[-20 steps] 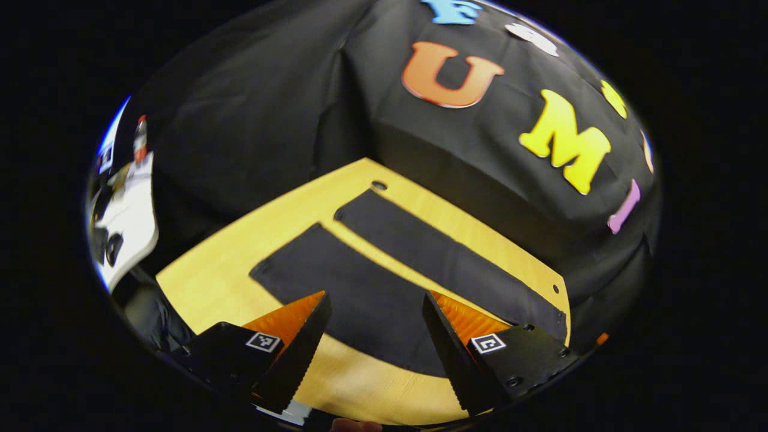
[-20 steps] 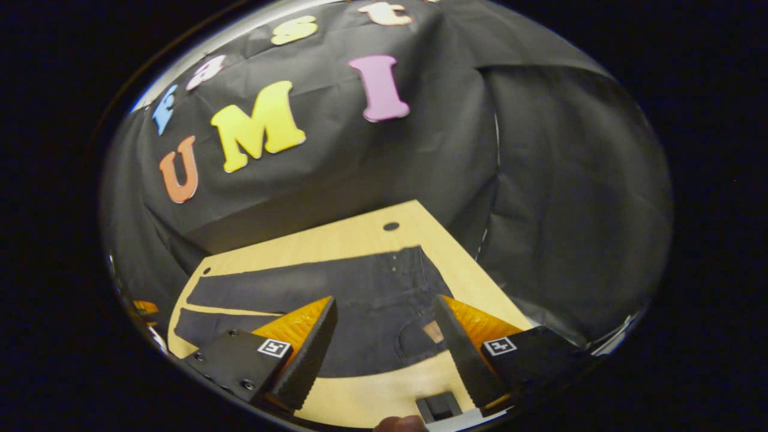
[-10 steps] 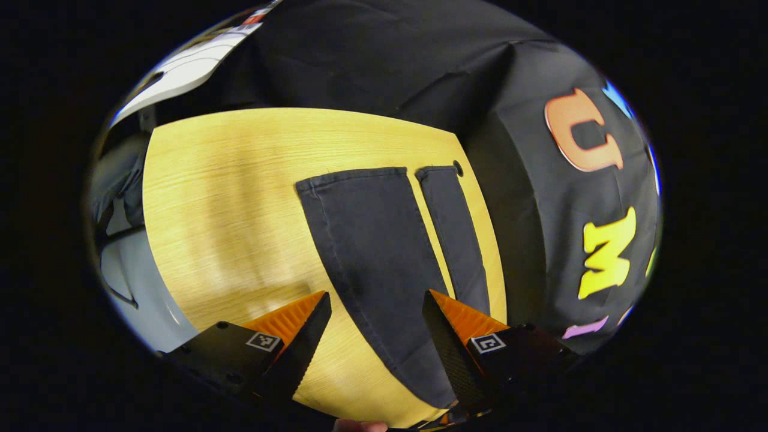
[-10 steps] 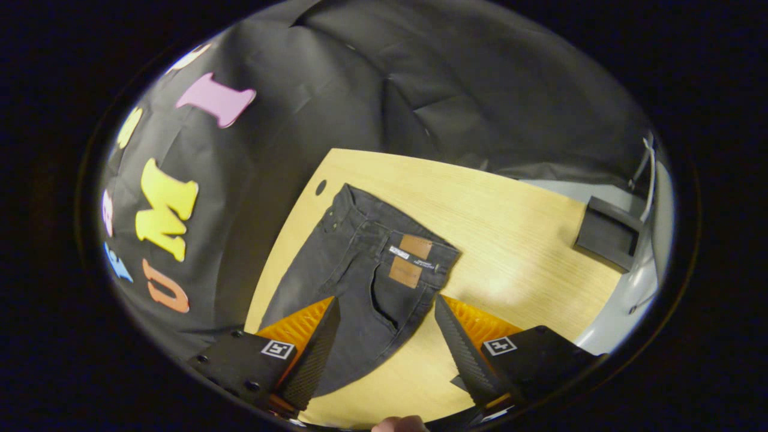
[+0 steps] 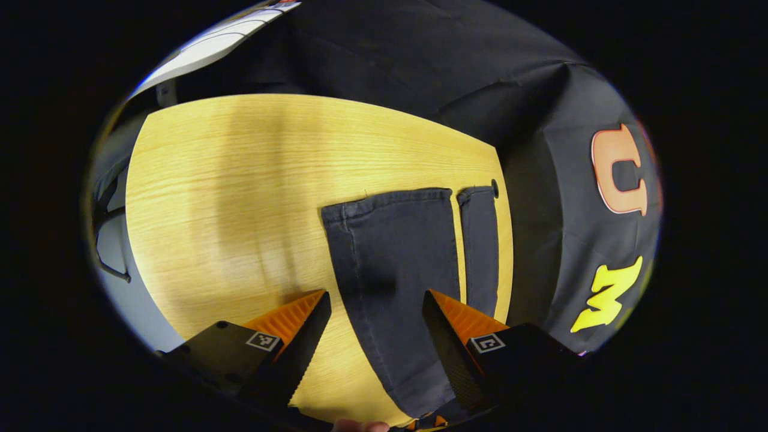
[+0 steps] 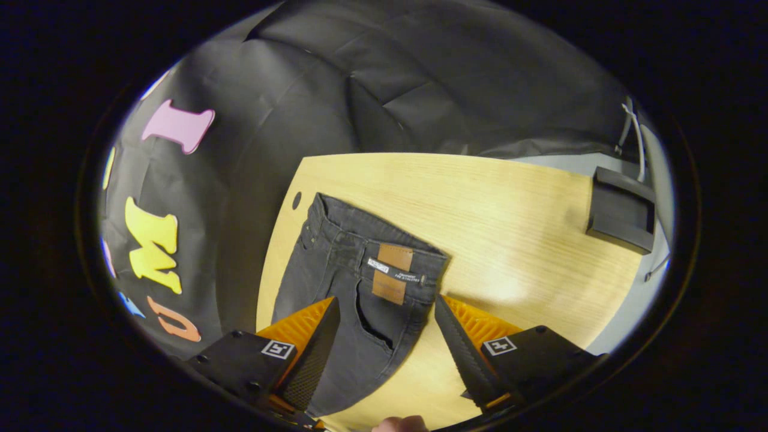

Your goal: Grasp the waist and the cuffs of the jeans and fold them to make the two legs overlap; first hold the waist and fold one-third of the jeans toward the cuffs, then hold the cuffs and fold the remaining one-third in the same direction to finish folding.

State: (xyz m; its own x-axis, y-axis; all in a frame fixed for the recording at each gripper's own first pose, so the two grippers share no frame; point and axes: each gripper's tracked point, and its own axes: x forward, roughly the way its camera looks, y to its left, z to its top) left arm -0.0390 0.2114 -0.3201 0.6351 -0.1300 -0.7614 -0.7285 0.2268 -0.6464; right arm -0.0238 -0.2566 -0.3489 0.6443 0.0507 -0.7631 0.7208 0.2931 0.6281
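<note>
Dark jeans lie flat on the wooden table. In the left gripper view the two legs (image 5: 396,264) run away from me, side by side with a thin gap, their cuffs (image 5: 387,201) at the far end. My left gripper (image 5: 376,333) hovers open above the nearer leg. In the right gripper view the waist (image 6: 372,243) of the jeans (image 6: 354,300) with its brown patch faces me. My right gripper (image 6: 387,339) hangs open over the hip and pocket area, holding nothing.
The table (image 5: 240,180) stretches wide to the left of the legs. A small black box (image 6: 621,210) sits at the table's far right corner in the right gripper view. Small holes mark the tabletop near the cuffs (image 5: 494,188) and waist (image 6: 296,200).
Both views have swung round from facing the booth wall to looking along the jeans. The left gripper now faces the cuffs, the right one the waist. Both stay open.
</note>
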